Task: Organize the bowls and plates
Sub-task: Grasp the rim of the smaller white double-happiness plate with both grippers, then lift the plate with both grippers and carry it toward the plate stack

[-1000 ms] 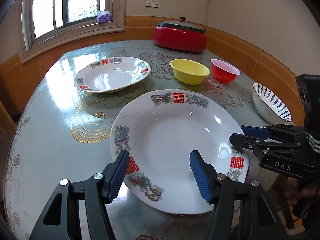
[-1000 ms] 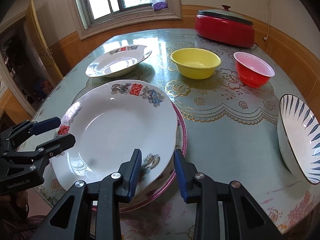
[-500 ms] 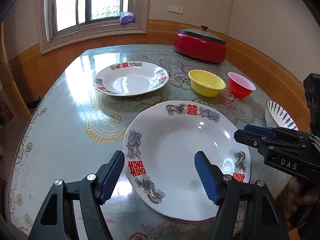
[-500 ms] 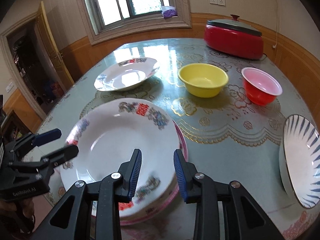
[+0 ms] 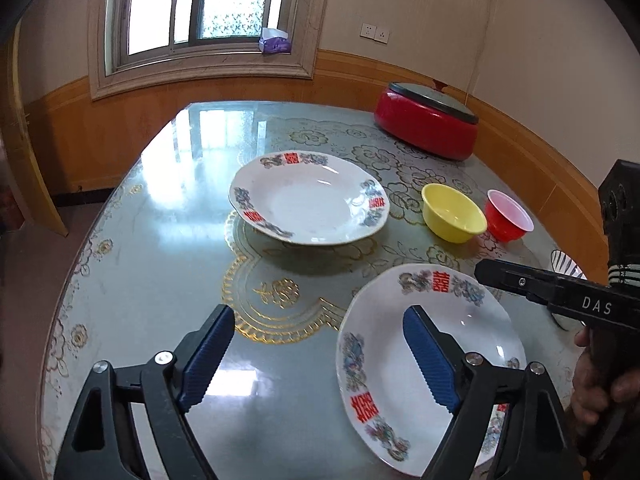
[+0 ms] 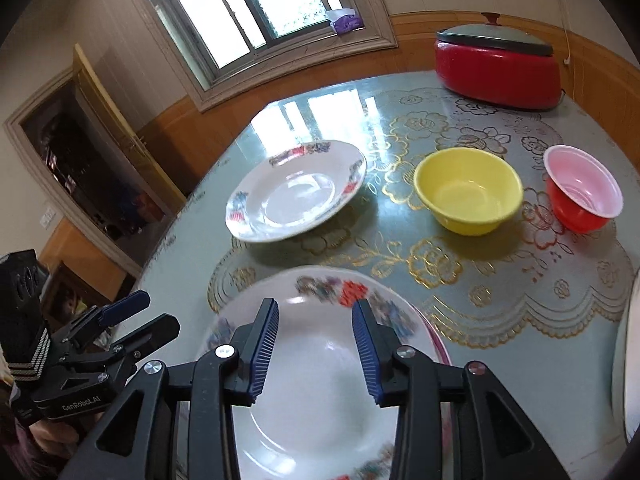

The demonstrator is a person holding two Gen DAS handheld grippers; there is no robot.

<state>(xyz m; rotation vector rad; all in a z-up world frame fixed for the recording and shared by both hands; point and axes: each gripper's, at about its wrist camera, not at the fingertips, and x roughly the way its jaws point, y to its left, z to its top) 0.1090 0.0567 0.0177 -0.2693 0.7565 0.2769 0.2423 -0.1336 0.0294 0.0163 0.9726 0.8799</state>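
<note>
Both grippers hover above the bench [image 5: 160, 280], and neither holds anything. The left gripper [image 5: 320, 364] is spread wide, its right pad over the near decorated plate [image 5: 400, 372]. The right gripper [image 6: 316, 352] hangs parted above that plate, which rests on a pink-rimmed one. Beyond sit a second decorated plate [image 5: 310, 198], a yellow bowl [image 6: 468, 190] and a red bowl [image 6: 582, 188].
</note>
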